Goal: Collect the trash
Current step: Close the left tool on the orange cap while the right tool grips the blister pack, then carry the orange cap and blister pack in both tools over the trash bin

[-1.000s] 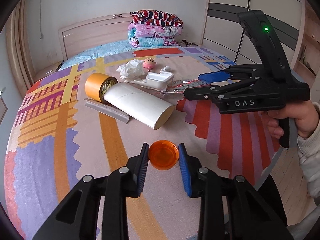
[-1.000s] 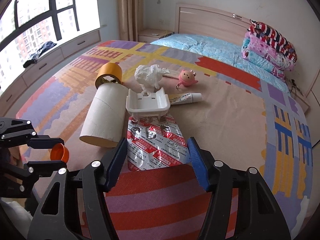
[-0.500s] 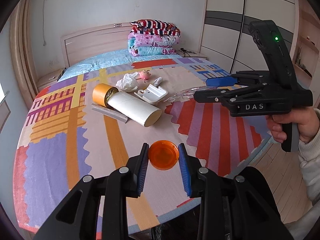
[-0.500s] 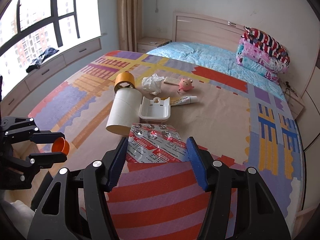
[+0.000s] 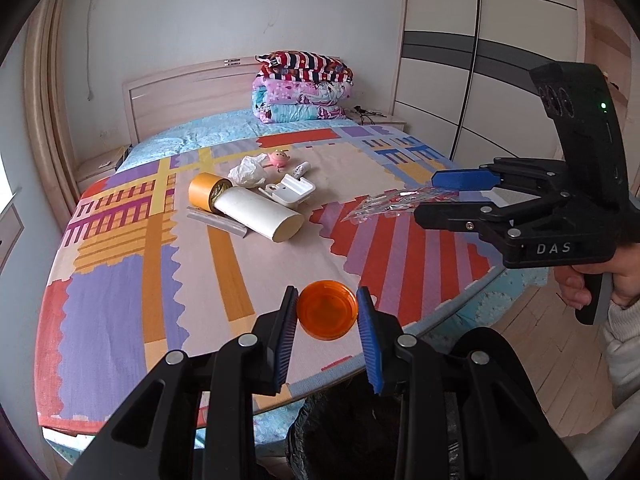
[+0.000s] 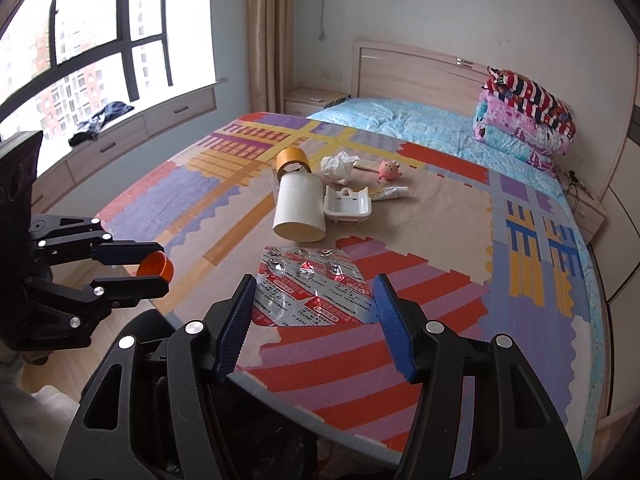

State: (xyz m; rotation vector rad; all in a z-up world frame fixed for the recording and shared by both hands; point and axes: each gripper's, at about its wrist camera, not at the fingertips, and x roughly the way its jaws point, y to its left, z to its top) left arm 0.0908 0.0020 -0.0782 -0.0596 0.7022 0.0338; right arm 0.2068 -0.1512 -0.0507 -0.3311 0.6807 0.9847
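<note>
Both grippers have pulled back from the bed since the earlier frames, and the bed's near edge and a black bag at the bottom of the left wrist view now show beneath them. The left gripper is clamped on an orange cap, held in the air at lower centre of its own view, above the bed's edge. The right gripper grips a red-and-silver blister pack by its two side edges (the sheet lies flat between the blue pads), at lower centre of its view. Left on the patterned bedcover, mid-frame: a white cardboard tube, a yellow tape roll touching it, a crumpled tissue, a white plastic tray, a pink toy, and a small tube
</note>
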